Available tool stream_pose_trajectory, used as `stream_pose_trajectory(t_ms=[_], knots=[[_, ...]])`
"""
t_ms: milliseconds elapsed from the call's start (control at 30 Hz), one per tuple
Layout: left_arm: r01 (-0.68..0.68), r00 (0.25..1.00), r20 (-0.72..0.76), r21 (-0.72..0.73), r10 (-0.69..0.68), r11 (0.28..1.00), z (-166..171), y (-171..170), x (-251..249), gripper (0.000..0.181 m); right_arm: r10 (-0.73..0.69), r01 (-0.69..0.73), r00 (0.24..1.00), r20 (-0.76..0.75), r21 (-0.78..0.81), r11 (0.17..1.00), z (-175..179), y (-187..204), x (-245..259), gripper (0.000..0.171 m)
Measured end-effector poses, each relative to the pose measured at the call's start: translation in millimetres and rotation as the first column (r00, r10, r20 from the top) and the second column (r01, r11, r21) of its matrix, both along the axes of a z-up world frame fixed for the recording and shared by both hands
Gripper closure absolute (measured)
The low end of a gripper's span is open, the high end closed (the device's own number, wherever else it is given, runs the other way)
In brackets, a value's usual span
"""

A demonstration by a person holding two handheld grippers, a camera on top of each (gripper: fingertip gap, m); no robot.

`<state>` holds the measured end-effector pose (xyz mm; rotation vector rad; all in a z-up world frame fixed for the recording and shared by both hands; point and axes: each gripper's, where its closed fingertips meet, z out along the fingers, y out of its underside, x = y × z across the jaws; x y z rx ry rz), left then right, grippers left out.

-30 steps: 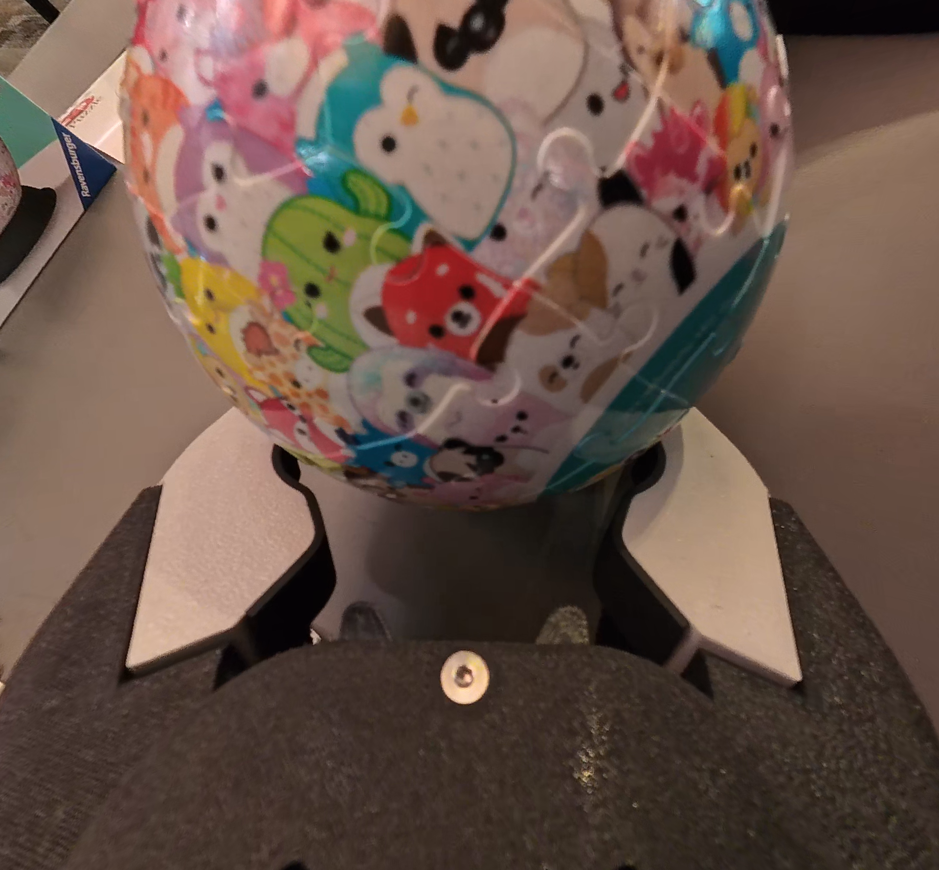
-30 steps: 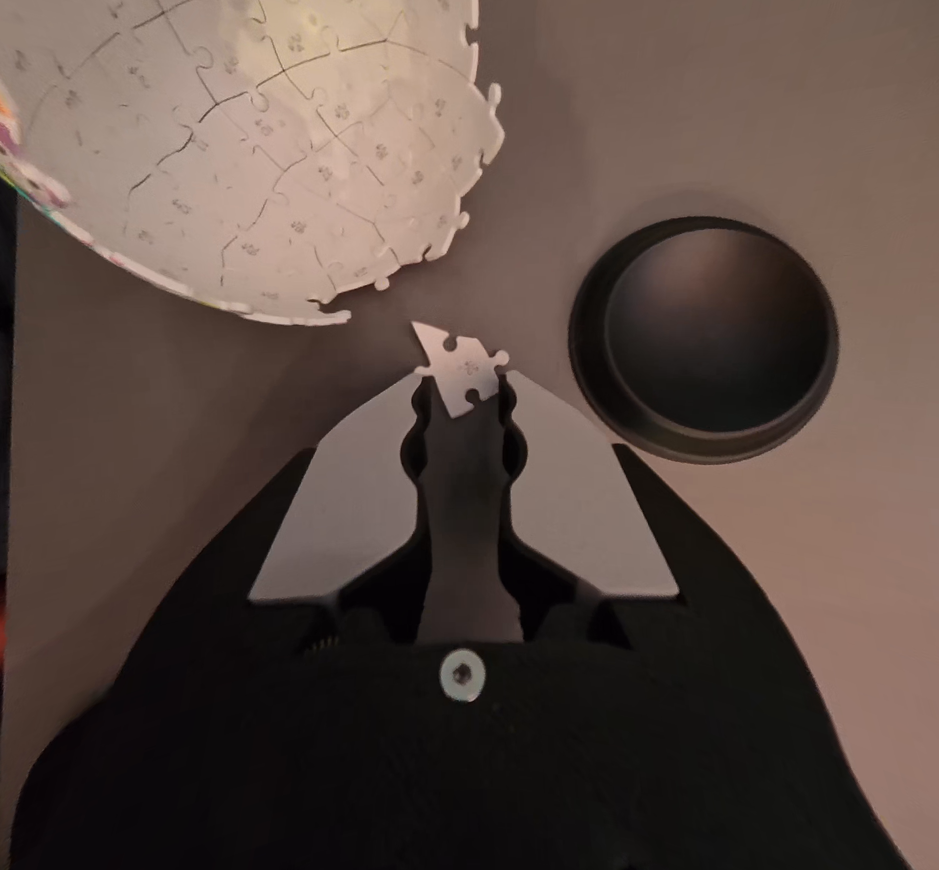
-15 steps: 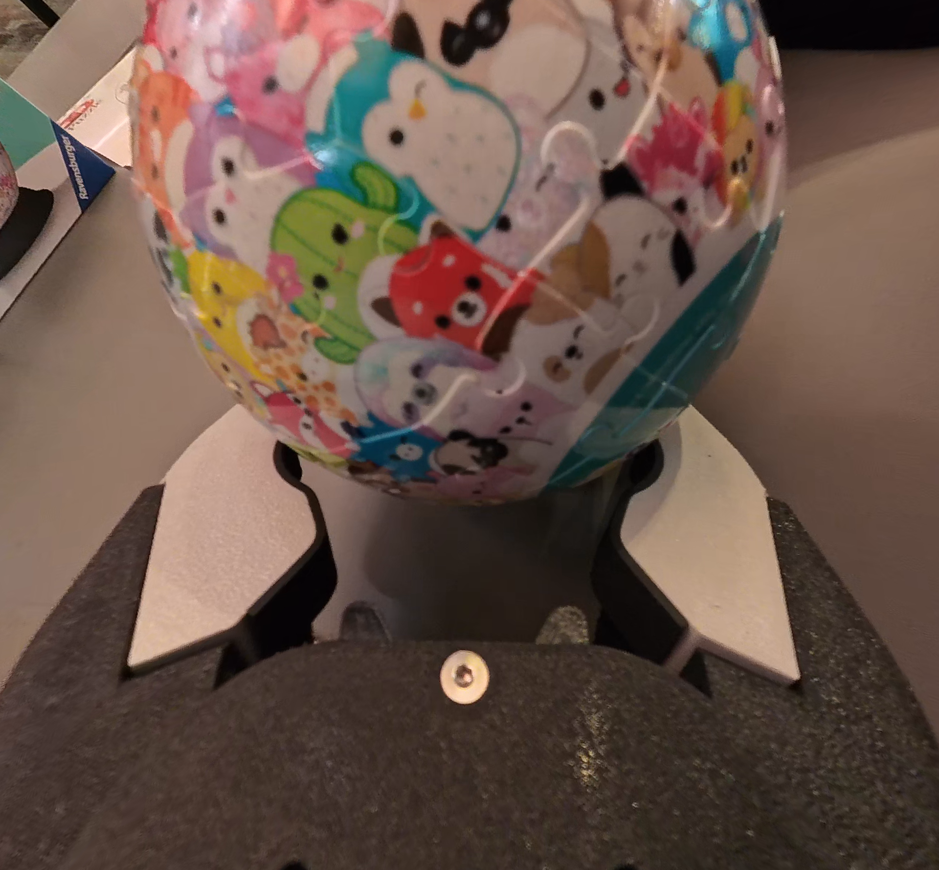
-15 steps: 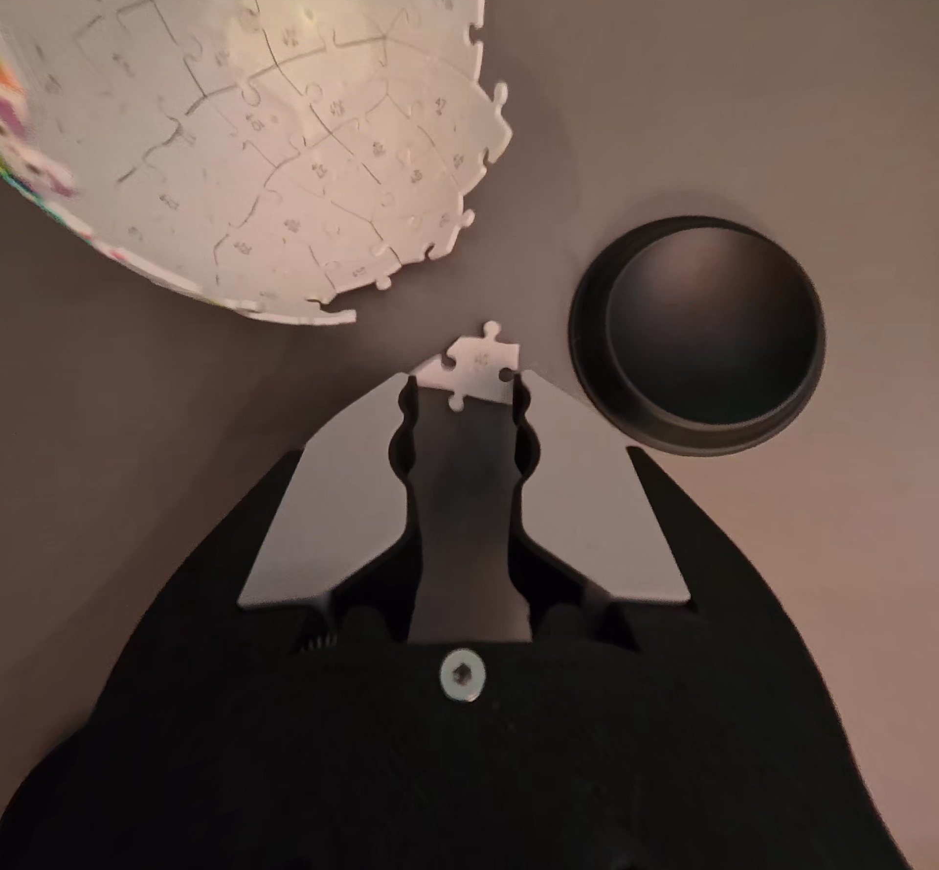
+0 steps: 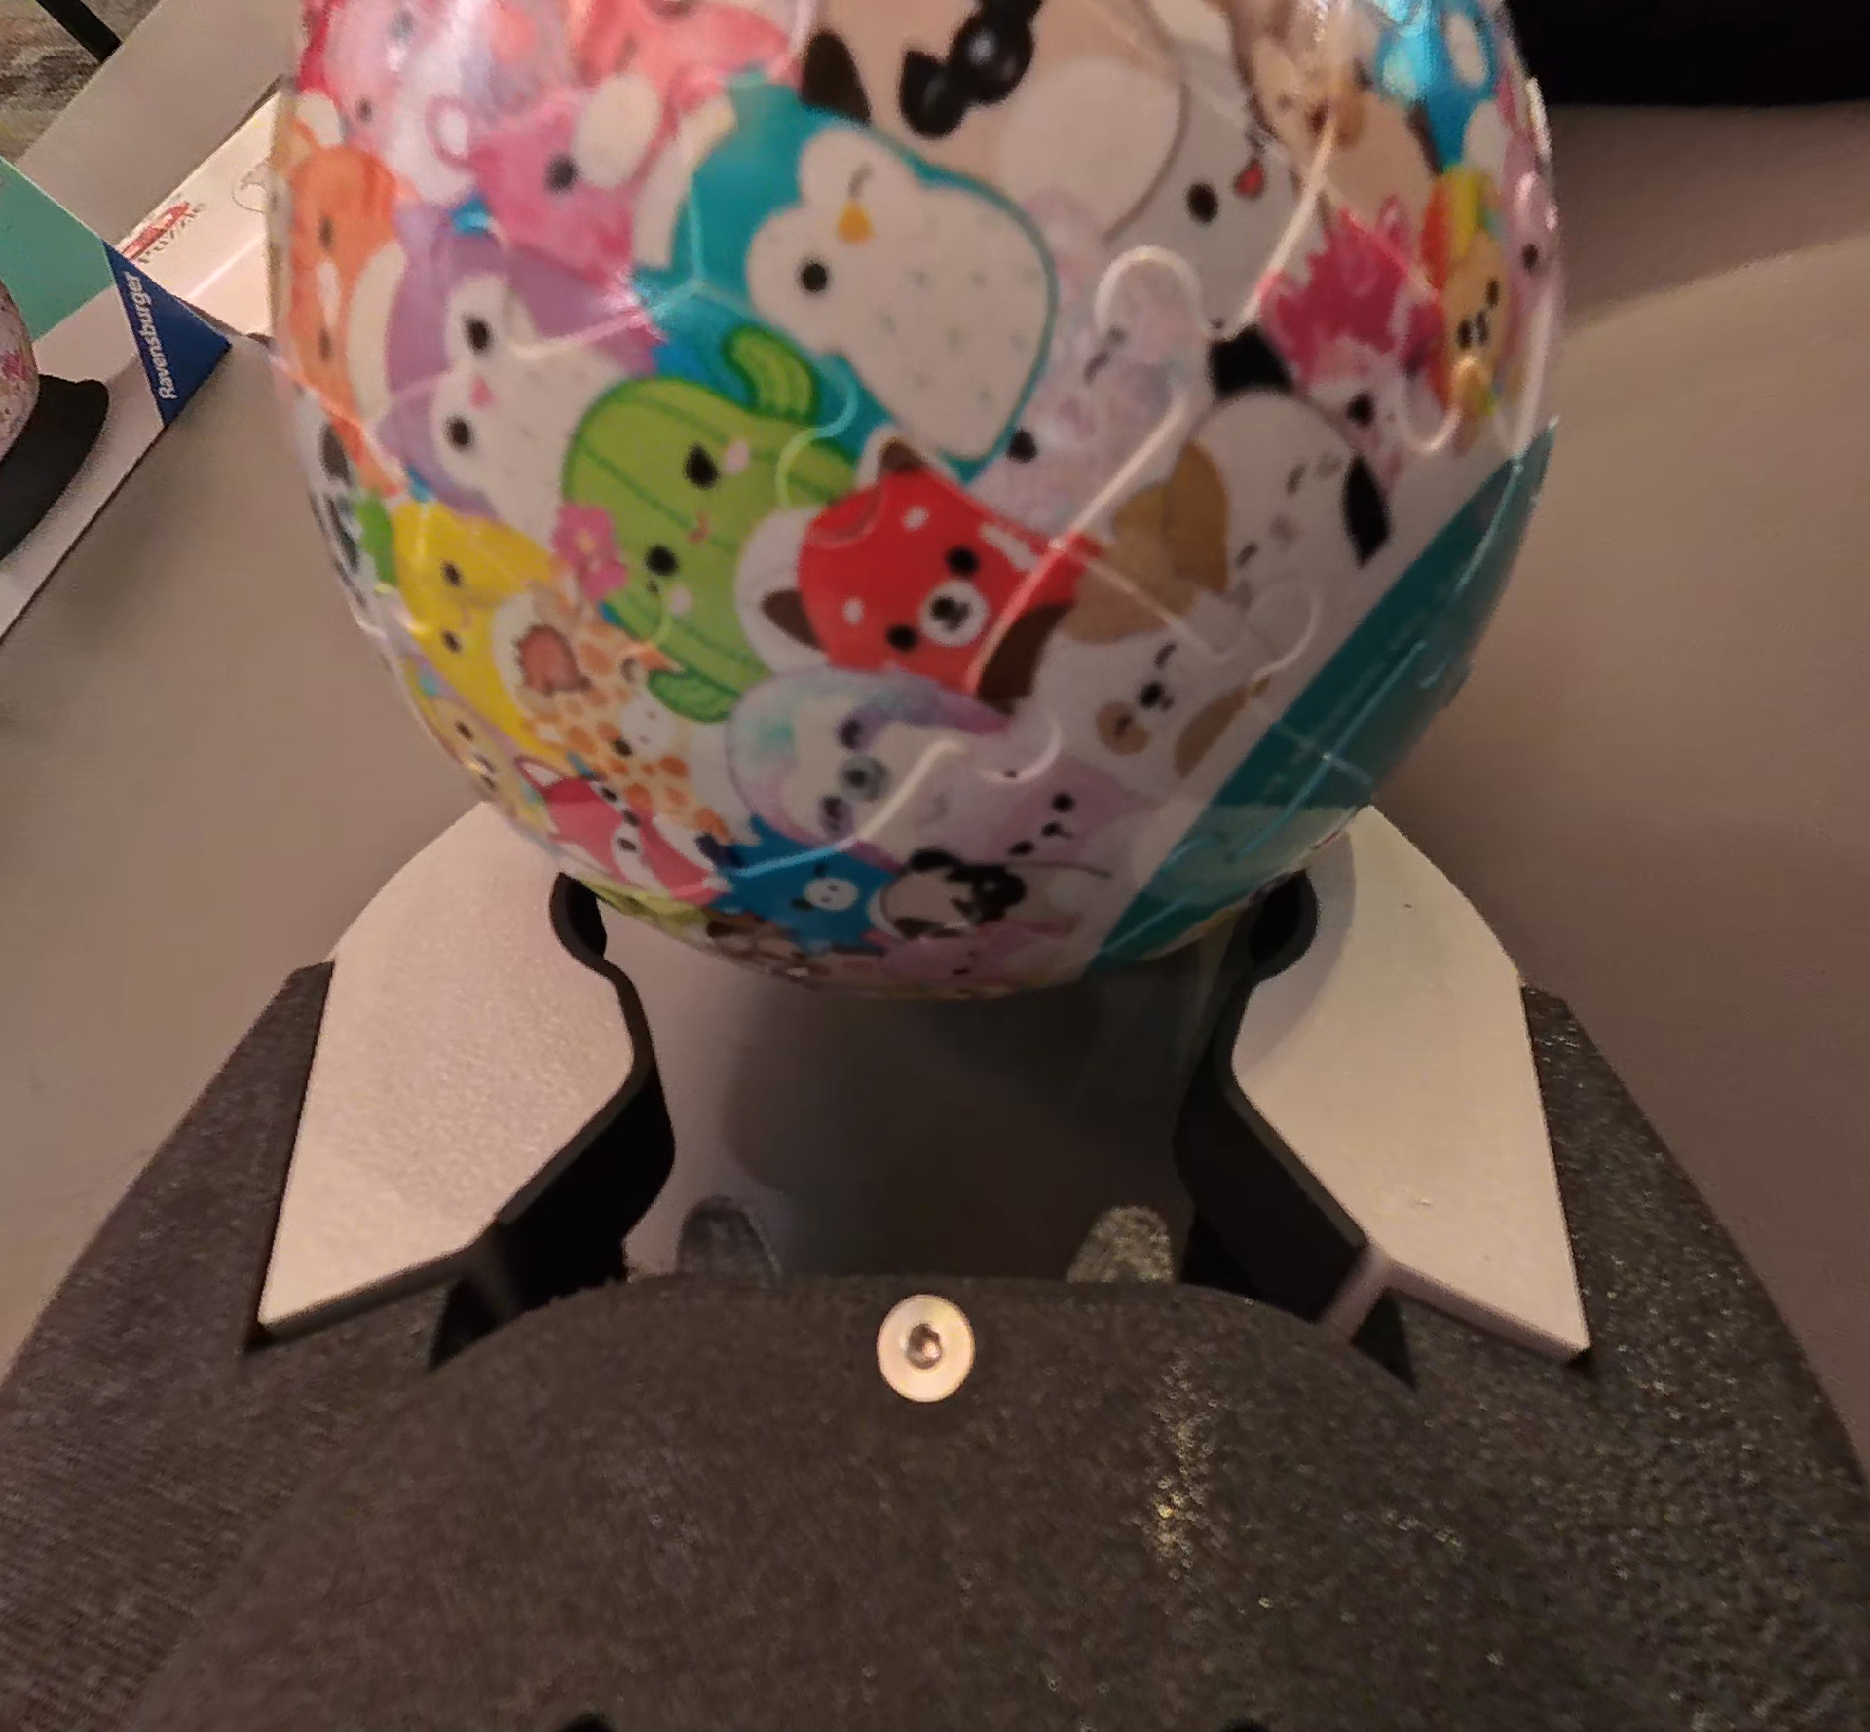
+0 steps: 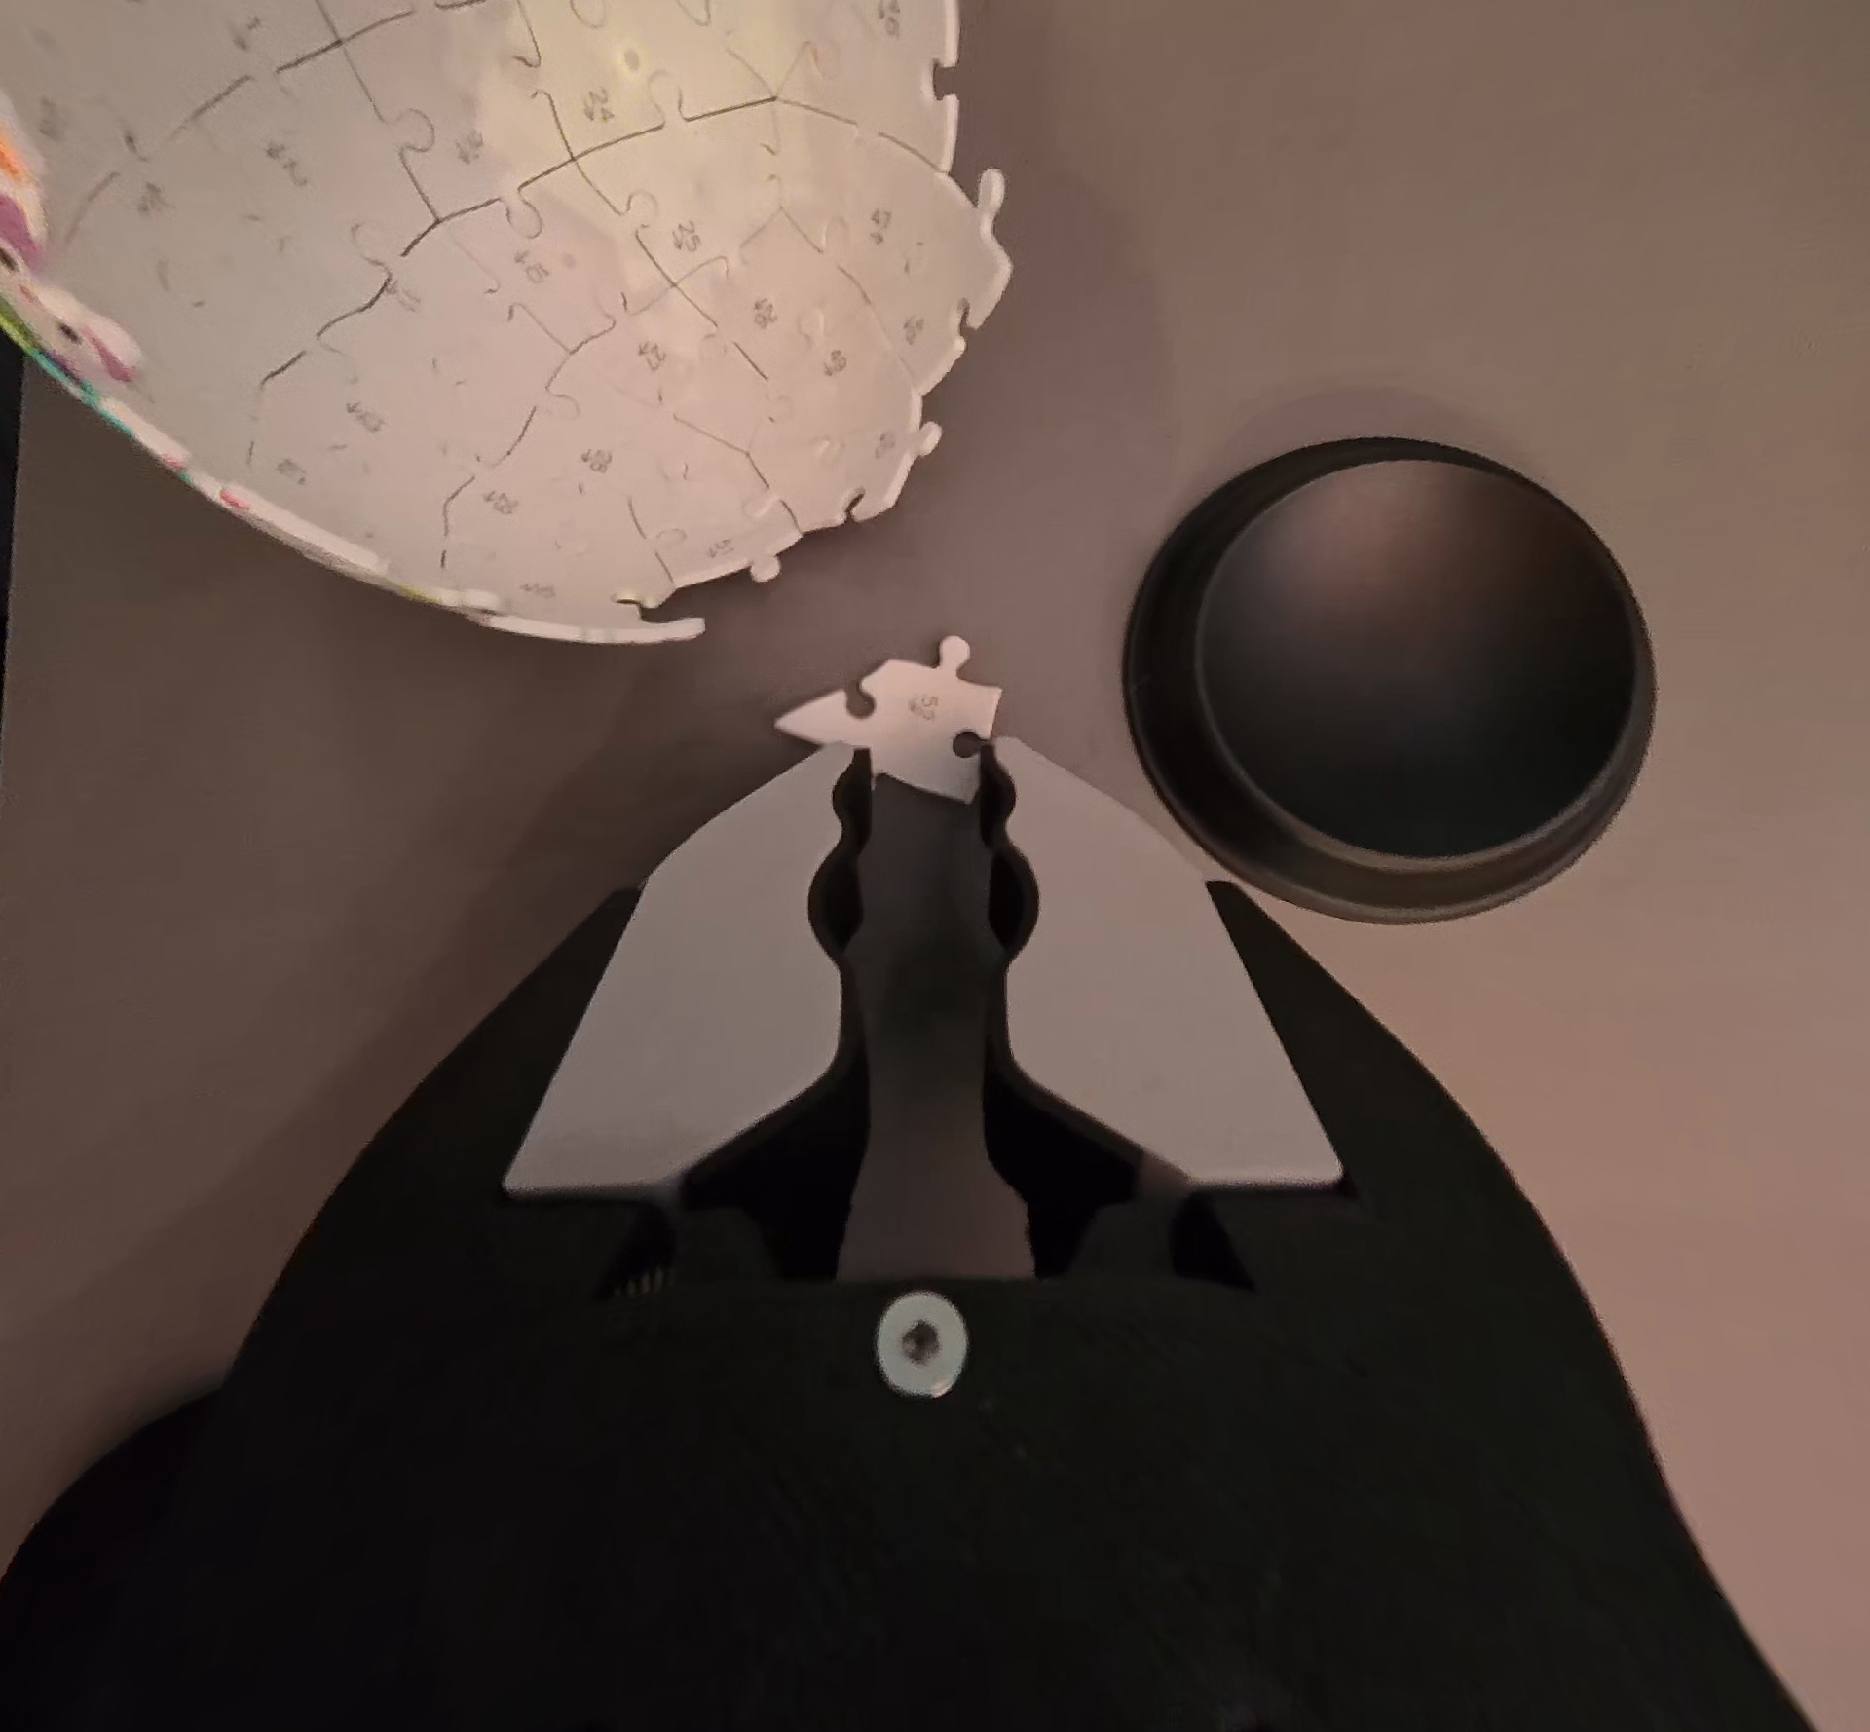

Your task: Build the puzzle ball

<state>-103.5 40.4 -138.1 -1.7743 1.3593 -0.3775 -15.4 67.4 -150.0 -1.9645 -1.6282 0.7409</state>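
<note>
The puzzle ball [image 5: 911, 388] is a partly built shell printed with colourful plush animals and fills the upper left wrist view. My left gripper [image 5: 931, 889] is shut on its lower part, one finger on each side. In the right wrist view the ball's white, numbered inside [image 6: 567, 267] faces me at the upper left, with a jagged open edge. My right gripper [image 6: 926, 757] is shut on a single white puzzle piece [image 6: 901, 717], held at the fingertips just below and right of that open edge, apart from it.
A round black stand [image 6: 1386, 681] sits on the grey table to the right of my right gripper. The puzzle box [image 5: 111, 317] lies at the left edge of the left wrist view. Dark furniture is beyond the table at the top right. Spacing between my two grippers at the tips: around 11 centimeters.
The piece has turned in my right fingertips, whose jaws widened briefly and closed again. The ball's open edge has shifted slightly toward the piece. The left grip is unchanged.
</note>
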Motion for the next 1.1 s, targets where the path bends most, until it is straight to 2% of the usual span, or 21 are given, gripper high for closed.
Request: stream_pose_trajectory(t_ms=[167, 367, 433, 700, 933, 1000, 1100], knots=[[0.0, 1.0, 0.006, -0.001, 0.001, 1.0, 1, 0, 0, 0.056, -0.106, 0.093, 0.99, -0.097, -0.133, 0.987, 13, 4, -5, 0.135], [0.001, 1.0, 0.017, -0.007, -0.001, 1.0, 1, 0, 1, 0.056, -0.03, 0.029, 0.999, -0.025, -0.06, 0.998, 2, -4, -7, 0.124], [0.001, 1.0, 0.02, -0.009, 0.0, 1.0, 1, 0, 1, 0.056, -0.013, 0.013, 1.0, 0.015, -0.017, 1.0, -3, -4, -7, 0.127], [0.001, 1.0, 0.022, -0.007, -0.001, 1.0, 2, 0, 2, 0.057, -0.042, 0.043, 0.998, 0.04, -0.035, 0.998, -5, -6, -5, 0.17], [0.003, 1.0, 0.017, -0.005, -0.003, 1.0, 2, 0, 3, 0.057, -0.088, 0.088, 0.996, 0.012, -0.183, 0.979, -1, -14, -5, 0.167], [0.002, 1.0, 0.016, -0.005, -0.002, 1.0, 2, 0, 2, 0.057, -0.079, 0.081, 0.997, 0.02, -0.185, 0.979, 0, -14, 0, 0.165], [0.001, 1.0, 0.016, -0.006, -0.001, 1.0, 1, 0, 1, 0.057, -0.021, 0.022, 1.0, 0.007, -0.125, 0.992, 2, -11, 4, 0.145]])
